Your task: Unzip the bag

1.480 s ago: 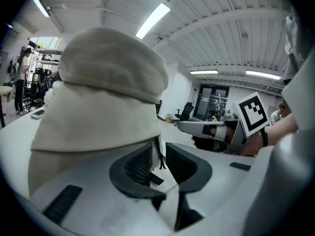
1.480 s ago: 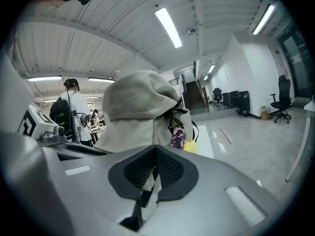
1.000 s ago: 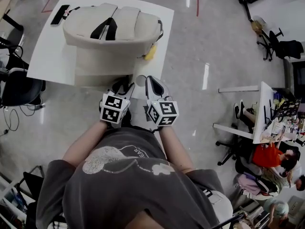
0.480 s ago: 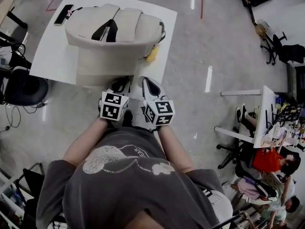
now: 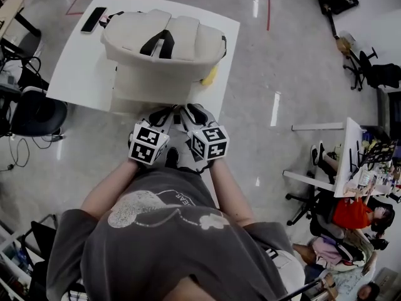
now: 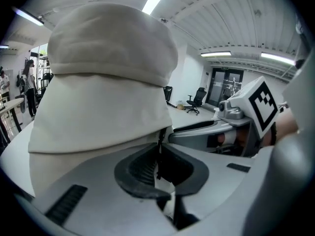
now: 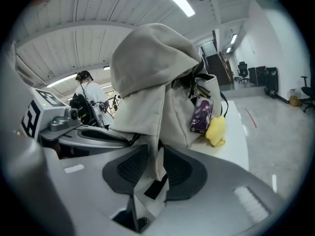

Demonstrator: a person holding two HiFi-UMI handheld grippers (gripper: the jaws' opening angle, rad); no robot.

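While the left gripper (image 5: 161, 113) is pressing its jaws almost together on a thin dark zipper pull (image 6: 159, 149), the right gripper (image 5: 191, 111) is pinching a beige fabric strip (image 7: 156, 151) with a black patch. Both pinched parts are hanging from the cream fabric backpack (image 5: 166, 49), which is lying directly ahead of the two grippers on a white square table (image 5: 75, 74). The grippers are sitting side by side, just apart, at the backpack's near lower edge. Ahead and to the right of the right gripper, a yellow soft charm (image 7: 216, 131) and a purple printed tag (image 7: 201, 116) are hanging against the backpack's side. A black phone (image 5: 94, 19) is lying well beyond the left gripper.
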